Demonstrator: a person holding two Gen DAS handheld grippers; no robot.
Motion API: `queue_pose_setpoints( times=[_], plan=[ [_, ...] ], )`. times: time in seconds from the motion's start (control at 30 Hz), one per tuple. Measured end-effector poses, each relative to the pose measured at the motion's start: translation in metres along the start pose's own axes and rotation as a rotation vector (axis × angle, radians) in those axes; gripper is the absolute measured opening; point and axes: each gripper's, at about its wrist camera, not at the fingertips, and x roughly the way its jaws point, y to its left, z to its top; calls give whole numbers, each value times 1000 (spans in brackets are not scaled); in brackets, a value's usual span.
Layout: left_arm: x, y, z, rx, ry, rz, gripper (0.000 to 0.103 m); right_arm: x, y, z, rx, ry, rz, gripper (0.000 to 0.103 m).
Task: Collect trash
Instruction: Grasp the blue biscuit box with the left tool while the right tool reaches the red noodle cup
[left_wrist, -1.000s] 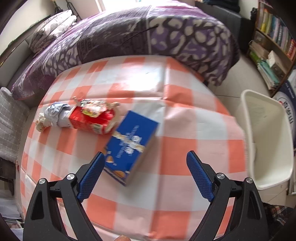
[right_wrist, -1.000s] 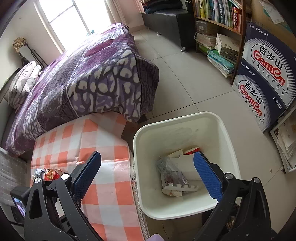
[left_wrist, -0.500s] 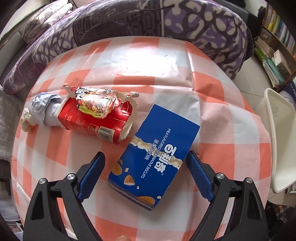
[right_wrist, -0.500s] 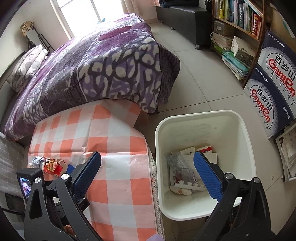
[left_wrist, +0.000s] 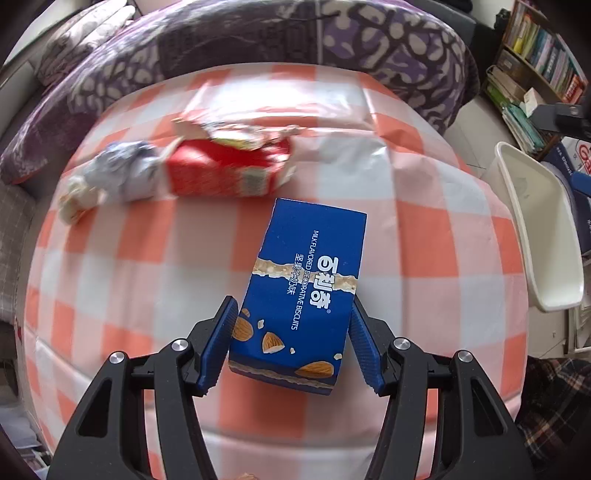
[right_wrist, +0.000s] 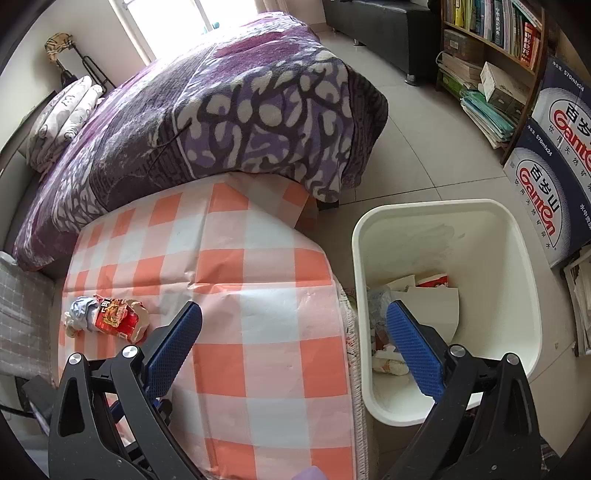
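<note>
Checked cloth (left_wrist: 424, 240) bears blue biscuit box (left_wrist: 306, 280) (almond print).

The checked surface (right_wrist: 258, 369) lies bare across its middle and the side toward the white bin (right_wrist: 517, 266), so a pass between them is free. The red torn packet (left_wrist: 229, 173) and crumpled grey wrapper (left_wrist: 122, 173) crowd the far left, just beyond the blue biscuit box (left_wrist: 306, 284). A purple quilted bed (right_wrist: 229, 110) closes the far edge. The bin's mouth is open, with litter low inside; water cartons (right_wrist: 554, 177) stand just behind it.
</note>
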Motion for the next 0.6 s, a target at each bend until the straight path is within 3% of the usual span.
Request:
queue_pose_setpoints(
  times=[0.17, 0.33, 0.43, 0.6],
  plan=[
    [-25, 44, -25, -82, -19, 52, 59, 17, 26, -12, -56, 24, -7, 96],
    [-47, 92, -41, -224, -61, 81, 59, 29, 69, -32, -191, 13, 35, 96],
    [-65, 119, -42, -325, -113, 79, 59, 30, 104, -46, -334, -25, 65, 96],
    [-97, 153, -42, -474, -198, 46, 59, 36, 164, -67, -647, -149, 35, 96]
  ],
)
